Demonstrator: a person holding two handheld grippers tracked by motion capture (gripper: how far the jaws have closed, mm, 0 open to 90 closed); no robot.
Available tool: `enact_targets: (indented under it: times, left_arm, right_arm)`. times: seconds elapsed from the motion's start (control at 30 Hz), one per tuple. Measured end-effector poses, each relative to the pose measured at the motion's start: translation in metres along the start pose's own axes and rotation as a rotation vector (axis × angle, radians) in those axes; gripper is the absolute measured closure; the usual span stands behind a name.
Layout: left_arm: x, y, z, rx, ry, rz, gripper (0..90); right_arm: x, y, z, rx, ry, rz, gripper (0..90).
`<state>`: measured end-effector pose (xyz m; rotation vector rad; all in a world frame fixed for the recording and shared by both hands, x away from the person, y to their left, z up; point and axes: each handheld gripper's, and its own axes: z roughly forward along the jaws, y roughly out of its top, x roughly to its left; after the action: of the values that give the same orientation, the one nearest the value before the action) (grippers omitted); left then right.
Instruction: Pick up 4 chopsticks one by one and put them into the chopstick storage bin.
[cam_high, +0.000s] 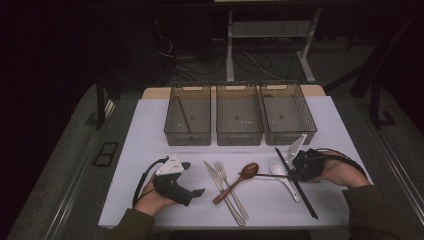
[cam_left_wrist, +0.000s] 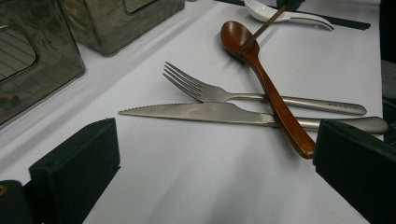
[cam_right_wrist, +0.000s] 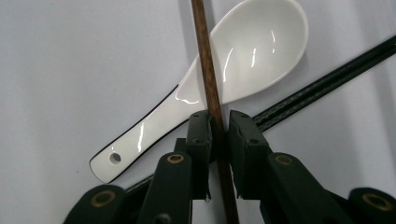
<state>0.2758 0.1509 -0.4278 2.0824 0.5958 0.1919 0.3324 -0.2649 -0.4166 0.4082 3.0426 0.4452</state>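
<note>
High view: the brown chopstick (cam_high: 265, 175) is seen gripped at one end by the right gripper (cam_high: 291, 174), its free end lying on the bowl of the wooden spoon (cam_high: 239, 181). Just right of that spoon lies the white spoon (cam_high: 284, 177), crossed by the black chopsticks (cam_high: 296, 183). Left of the wooden spoon lie the fork (cam_high: 231, 190) and the knife (cam_high: 223, 192), both crossed by its handle. The left gripper (cam_high: 200, 192) rests on the white table (cam_high: 150, 150), well left of the wooden spoon. Three grey bins (cam_high: 239, 115) stand in a row beyond the wooden spoon.

Left gripper view: the jaws of the left gripper (cam_left_wrist: 215, 158) are held wide apart with nothing between them. Beyond them the wooden spoon (cam_left_wrist: 266, 84) lies across the knife (cam_left_wrist: 210, 113) and the fork (cam_left_wrist: 219, 92); the brown chopstick (cam_left_wrist: 261, 29) touches its bowl.

Right gripper view: the jaws of the right gripper (cam_right_wrist: 218, 140) are clamped together on the brown chopstick (cam_right_wrist: 208, 70), which runs over the white spoon (cam_right_wrist: 233, 65). The black chopsticks (cam_right_wrist: 327, 84) pass beneath that spoon.
</note>
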Motion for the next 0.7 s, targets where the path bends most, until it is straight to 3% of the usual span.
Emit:
enact_targets:
  times: [0.43,0.7]
  left_arm:
    - [-0.0003,0.0002,0.0,-0.001,0.0,0.0,0.0]
    - [-0.0002,0.0003,-0.0002,-0.001,0.0,0.002,0.0]
  right_arm:
    - [0.0009,0.0001,0.0003,-0.001,0.012,-0.004,82.8]
    - [-0.0008,-0.0022,-0.001,-0.017,0.016,0.021,83.3]
